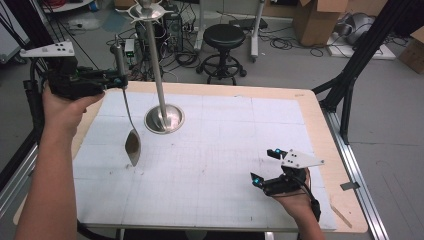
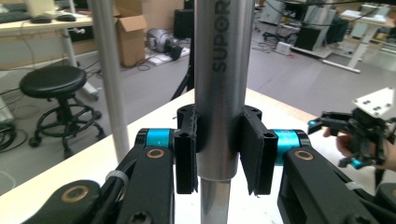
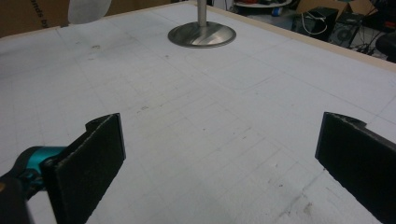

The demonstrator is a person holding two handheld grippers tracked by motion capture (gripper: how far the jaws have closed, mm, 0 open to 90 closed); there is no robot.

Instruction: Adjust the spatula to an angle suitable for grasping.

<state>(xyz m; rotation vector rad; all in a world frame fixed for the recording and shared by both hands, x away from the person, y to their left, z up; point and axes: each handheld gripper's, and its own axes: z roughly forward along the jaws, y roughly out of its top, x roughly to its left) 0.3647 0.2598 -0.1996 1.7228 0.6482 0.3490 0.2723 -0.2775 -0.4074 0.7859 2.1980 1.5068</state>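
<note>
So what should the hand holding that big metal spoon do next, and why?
Probably lift it a little higher toward the top of the stand. The left gripper is shut on the handle of the spoon, whose bowl hangs down close to the table, well below the stand's top disc, where it could presumably hang.

One spatula (image 1: pixel 131 131), one metal stand (image 1: pixel 161 80), two tools and one stool (image 1: pixel 223 47).
</note>
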